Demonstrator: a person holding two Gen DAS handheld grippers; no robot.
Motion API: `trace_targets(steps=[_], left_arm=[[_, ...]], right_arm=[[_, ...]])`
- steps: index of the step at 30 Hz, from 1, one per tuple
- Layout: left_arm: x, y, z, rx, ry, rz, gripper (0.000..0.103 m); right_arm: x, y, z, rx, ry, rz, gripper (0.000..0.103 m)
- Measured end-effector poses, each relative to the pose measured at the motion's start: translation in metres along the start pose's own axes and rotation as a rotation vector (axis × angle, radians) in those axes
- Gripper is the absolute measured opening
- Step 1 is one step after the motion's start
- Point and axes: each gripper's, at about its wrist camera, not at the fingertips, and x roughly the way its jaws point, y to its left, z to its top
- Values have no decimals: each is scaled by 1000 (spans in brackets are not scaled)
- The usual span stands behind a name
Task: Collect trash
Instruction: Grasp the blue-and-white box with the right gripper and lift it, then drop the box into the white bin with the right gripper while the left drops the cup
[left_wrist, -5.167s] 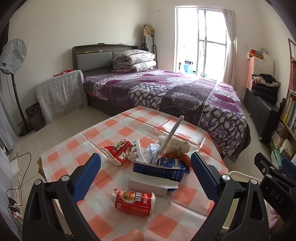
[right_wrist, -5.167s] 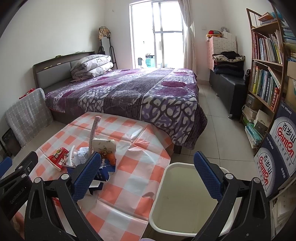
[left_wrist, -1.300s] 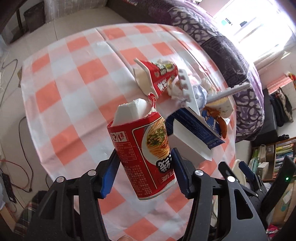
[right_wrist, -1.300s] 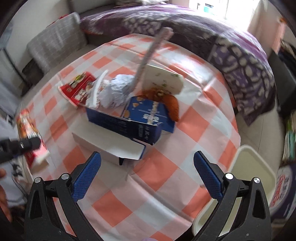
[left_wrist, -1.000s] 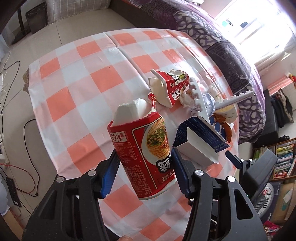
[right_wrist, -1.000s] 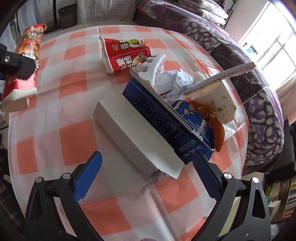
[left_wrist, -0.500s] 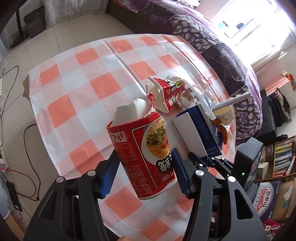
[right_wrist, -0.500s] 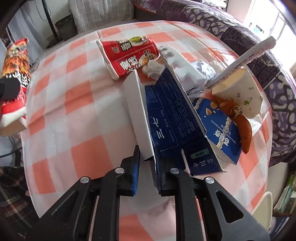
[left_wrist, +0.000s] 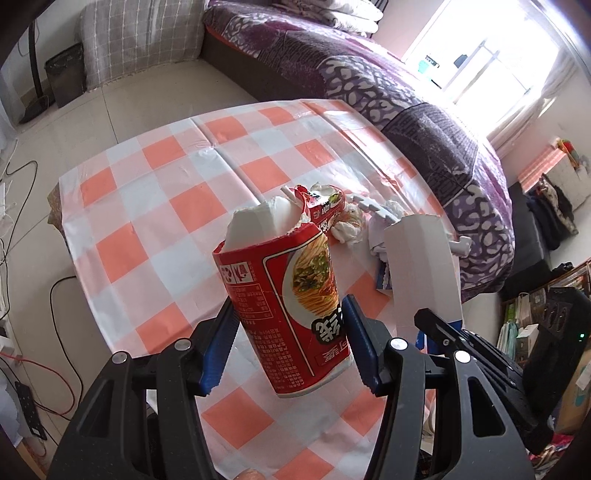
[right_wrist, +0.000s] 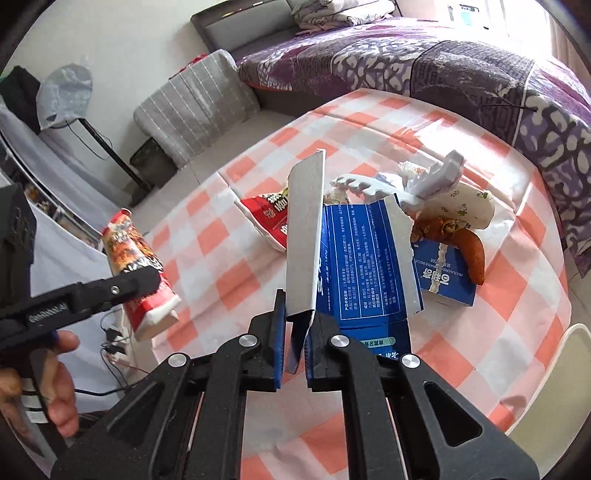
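Since half a second ago the blue carton (left_wrist: 424, 273) has been raised off the checked tablecloth (left_wrist: 155, 206) by the right gripper (left_wrist: 432, 325), and in the left wrist view its white flap is now seen standing upright just right of the red noodle cup (left_wrist: 291, 310). That cup is clamped between the blue pads of the left gripper (left_wrist: 290, 347) and held clear of the cloth, upright and slightly tilted, with crumpled white lining showing at its torn mouth. Behind it a second red cup (left_wrist: 327, 212) lies on its side on the cloth, with crumpled white paper (left_wrist: 345, 230) just beside it.

In the right wrist view the right gripper (right_wrist: 295, 339) is seen pressed together on the grey bottom edge of the blue carton (right_wrist: 354, 266), whose opened flap rises straight up from the pads. Beyond the carton, the fallen red cup (right_wrist: 271, 218), a white toothed plastic piece (right_wrist: 365, 184), a pale paper cup (right_wrist: 465, 206) lying on its side, a brown food scrap (right_wrist: 471, 251) at its mouth and a smaller blue box (right_wrist: 445, 280) are gathered close together on the tablecloth (right_wrist: 221, 273). What the paper cup holds cannot be told. At far left the left gripper (right_wrist: 147, 280) is seen closed on the red noodle cup (right_wrist: 138, 273), off the table's edge. The rim of a pale bin (right_wrist: 561, 369) shows at the lower right.
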Motion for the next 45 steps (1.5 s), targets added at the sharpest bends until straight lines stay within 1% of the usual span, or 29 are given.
trace_targets(steps=[8,12,13,16,19,21,25,28,30,31,32,33,34,35,36,37,39,42,44,45], left_arm=[[-1,-19,-4,29,-23,-24,56],[2,-31,-8,48,-18,-40,56],[2,-34,-9,54,-17,-42,56],[5,-45,-14,77,-13,-46,56],[10,-55,-18,97,-5,-49,56],[13,-63,-21,110,1,-53,56],[20,-77,-27,133,16,-78,56],[25,-89,-33,152,28,-103,56],[30,-97,-37,166,34,-113,56],[32,-101,-39,173,38,-119,56],[35,-105,-41,179,42,-125,56],[38,-110,-43,185,49,-133,56],[40,-114,-46,190,55,-140,56],[42,-118,-48,195,61,-148,56],[45,-124,-51,202,70,-158,56],[47,-128,-54,209,75,-166,56],[50,-137,-60,228,85,-181,56],[54,-154,-70,258,102,-203,56],[57,-165,-78,272,120,-226,56],[57,-171,-81,280,131,-241,56]], right_arm=[[-44,-8,2,40,-107,6,8],[-63,-19,-1,51,-136,-34,8],[-68,-23,-7,59,-141,-45,8],[-80,-40,-10,103,-144,-83,8],[-88,-62,-17,177,-120,-119,8],[-93,-80,-22,251,-91,-151,8],[-99,-122,-36,427,-7,-209,8],[-100,-146,-51,506,56,-266,9],[-104,-159,-60,555,84,-307,14],[-107,-164,-65,571,82,-321,16],[-111,-168,-68,580,76,-333,20],[-116,-171,-70,589,67,-349,32],[-120,-176,-74,598,57,-364,40],[-126,-181,-77,615,39,-376,55],[-132,-185,-79,633,21,-387,63],[-137,-189,-81,647,8,-389,64],[-148,-200,-83,682,-23,-379,70],[-167,-216,-86,747,-78,-364,73],[-179,-224,-88,781,-117,-348,78],[-184,-227,-88,791,-134,-345,78]])
